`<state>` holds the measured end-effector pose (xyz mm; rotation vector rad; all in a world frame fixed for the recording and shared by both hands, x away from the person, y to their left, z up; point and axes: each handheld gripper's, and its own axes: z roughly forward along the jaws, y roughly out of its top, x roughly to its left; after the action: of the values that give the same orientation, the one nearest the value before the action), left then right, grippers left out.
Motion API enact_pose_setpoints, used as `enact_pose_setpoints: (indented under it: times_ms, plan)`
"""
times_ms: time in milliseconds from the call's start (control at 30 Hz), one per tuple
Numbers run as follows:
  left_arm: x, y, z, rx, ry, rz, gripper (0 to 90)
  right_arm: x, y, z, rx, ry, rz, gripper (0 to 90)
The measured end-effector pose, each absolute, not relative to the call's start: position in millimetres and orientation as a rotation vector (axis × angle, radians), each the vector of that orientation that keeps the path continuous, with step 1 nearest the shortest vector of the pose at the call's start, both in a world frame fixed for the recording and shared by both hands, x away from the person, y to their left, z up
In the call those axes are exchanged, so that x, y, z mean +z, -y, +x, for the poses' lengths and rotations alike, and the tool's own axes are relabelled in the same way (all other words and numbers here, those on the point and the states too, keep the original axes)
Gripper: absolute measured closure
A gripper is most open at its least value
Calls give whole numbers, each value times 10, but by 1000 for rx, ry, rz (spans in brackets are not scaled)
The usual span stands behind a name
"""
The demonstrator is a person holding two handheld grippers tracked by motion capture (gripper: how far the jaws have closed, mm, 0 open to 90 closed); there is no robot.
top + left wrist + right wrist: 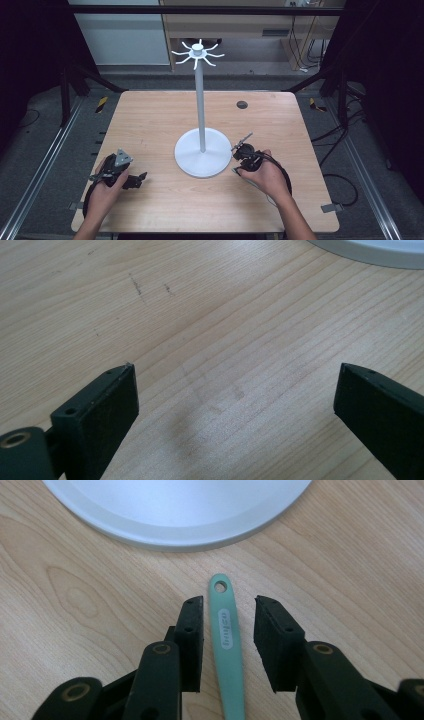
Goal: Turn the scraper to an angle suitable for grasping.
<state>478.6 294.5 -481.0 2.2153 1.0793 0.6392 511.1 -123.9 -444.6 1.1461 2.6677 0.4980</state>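
Observation:
A mint-green utensil handle [227,645] with a hanging hole at its tip lies flat on the wooden table, pointing at the round white base [175,515] of a stand. My right gripper [229,602] straddles the handle with a narrow gap on each side, so the pads do not press on it. In the high view, the right gripper [241,156] sits at the base's [202,152] right edge. A thin pole carries the stand's white hooks [198,52] high above the table. My left gripper [137,180] rests near the front left with its jaws wide apart over bare wood [235,370].
A dark cable hole [242,104] sits in the table's far right part. The table [150,120] ends close to both hands at the front. Black frame posts and cables lie on the floor at both sides.

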Motion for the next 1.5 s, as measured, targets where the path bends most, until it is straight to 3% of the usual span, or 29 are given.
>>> enact_pose_setpoints:
  times_ms: [1500]
  plan:
    - [-4813,-2930,4786,640,-1070,2221,39,-4661,1203,5250,361,-2760,1151,729]
